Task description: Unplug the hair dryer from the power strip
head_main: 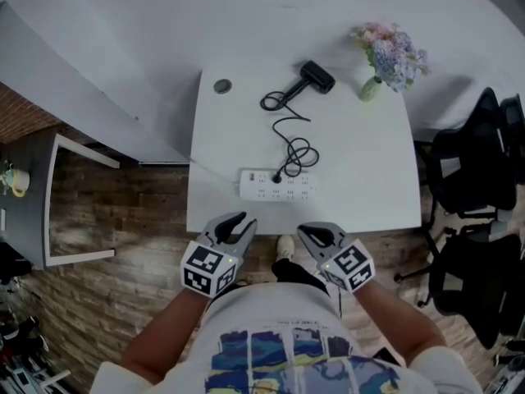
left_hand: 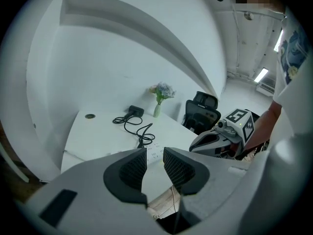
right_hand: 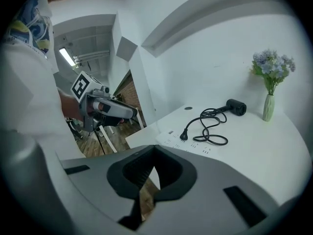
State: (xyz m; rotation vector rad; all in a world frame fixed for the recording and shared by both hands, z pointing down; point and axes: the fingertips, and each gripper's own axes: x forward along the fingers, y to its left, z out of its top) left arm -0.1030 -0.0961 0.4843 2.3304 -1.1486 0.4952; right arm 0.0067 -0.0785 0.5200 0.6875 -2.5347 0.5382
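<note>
Jaws on my left gripper [head_main: 236, 222] stand slightly apart, right gripper [head_main: 317, 233] closed, both empty, short of the table's [head_main: 369, 154] near edge. Ahead, midway between them, the plug [head_main: 277, 178] sits in the power strip [head_main: 289, 190] lying along that edge; hair dryer [head_main: 317, 76] near the far edge.

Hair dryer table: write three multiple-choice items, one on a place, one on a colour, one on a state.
1. The hair dryer lies: A) at the table's far side B) in a drawer C) on a shelf.
2. The power strip is: A) black B) white C) red.
3. The dryer's plug is: A) in the power strip B) dangling off the edge C) inside a drawer.
Key: 1 A, it rests near the vase; 2 B, white like the table; 3 A, it stands in a socket.
</note>
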